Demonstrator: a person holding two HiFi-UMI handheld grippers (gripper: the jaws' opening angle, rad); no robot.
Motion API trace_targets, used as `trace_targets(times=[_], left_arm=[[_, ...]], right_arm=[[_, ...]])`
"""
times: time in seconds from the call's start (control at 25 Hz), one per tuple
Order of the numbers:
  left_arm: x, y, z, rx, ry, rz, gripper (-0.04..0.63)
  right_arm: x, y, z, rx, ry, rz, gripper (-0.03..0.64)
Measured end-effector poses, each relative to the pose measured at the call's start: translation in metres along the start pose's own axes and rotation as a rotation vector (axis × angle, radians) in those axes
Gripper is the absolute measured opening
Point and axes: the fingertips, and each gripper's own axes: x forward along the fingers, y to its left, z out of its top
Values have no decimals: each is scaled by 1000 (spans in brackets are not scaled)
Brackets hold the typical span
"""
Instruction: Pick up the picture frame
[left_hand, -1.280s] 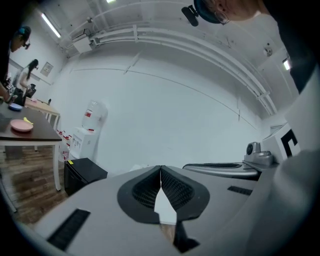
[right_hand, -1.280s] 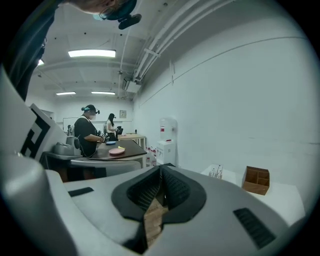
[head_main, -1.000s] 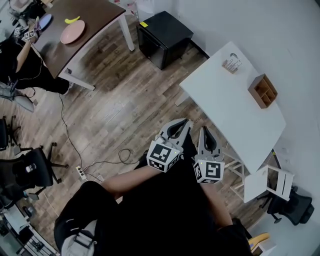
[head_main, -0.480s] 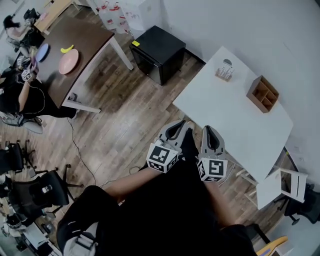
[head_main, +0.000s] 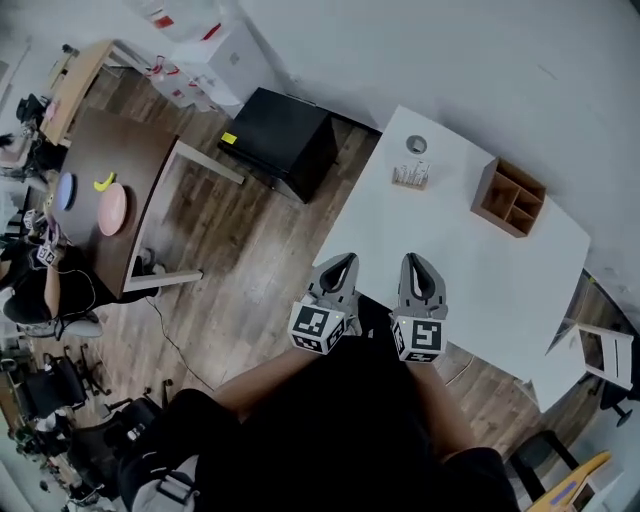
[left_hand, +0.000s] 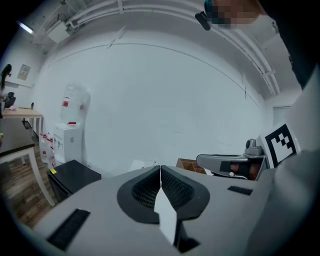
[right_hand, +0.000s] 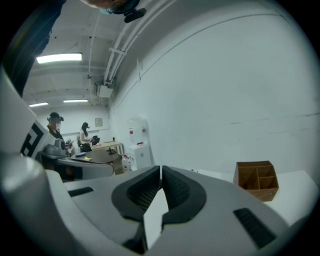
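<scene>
My left gripper (head_main: 340, 262) and right gripper (head_main: 417, 262) are held side by side at the near edge of the white table (head_main: 470, 250). Both are shut with nothing between the jaws. On the table's far side stand a wooden compartment box (head_main: 512, 197), a small pale rack (head_main: 410, 176) and a little round object (head_main: 417, 145). The left gripper view shows shut jaws (left_hand: 160, 167) pointing at the white wall, with the box (left_hand: 189, 164) beyond. In the right gripper view the shut jaws (right_hand: 160, 168) point beside the box (right_hand: 256, 179). I recognise no picture frame in any view.
A black cabinet (head_main: 280, 140) stands on the wood floor left of the white table. Farther left is a brown table (head_main: 135, 160) with a pink plate (head_main: 110, 210) and a banana (head_main: 104, 181). A white chair (head_main: 600, 350) stands at the right. A water dispenser (right_hand: 137, 142) stands by the wall.
Both grippers have moved forward together toward the white table and now reach its near edge. They stayed shut. The table and cabinet sit more centrally in the head view.
</scene>
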Motion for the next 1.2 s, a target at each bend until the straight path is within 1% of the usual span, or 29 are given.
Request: trace_targets(times=[0.12,0.24,0.4,0.48,0.68,0.8,0.84,0.92,0.96,1.2], left_arm=[[36,8,-2,11,16,-11,15],[70,20,-11,34,45,14,17],[109,31,-32,17,88,20,17],[127,36,-36,17,89,23,17],[172,40,-31,30,55,10,17],[199,45,-39,25,64,0,18],[207,46,-43,20,66,-6,23],[220,48,-51,11,75,-17,98],[226,50,-54,12,83,-19,110],[261,65,-70,40,127,-7,123]], right_arm=[[26,-28,-9,3,20,-32,35],[48,-48,-21,0,42,-49,35],[73,-68,-38,2,77,-61,35],[86,-78,-42,3,88,-66,35],[120,-101,-53,-3,111,-59,35],[143,-115,-71,-9,141,-55,37],[149,-120,-77,-5,151,-58,37],[162,-129,-88,5,169,-66,38],[168,-134,-93,7,178,-71,38],[199,-150,-118,18,225,-89,40]])
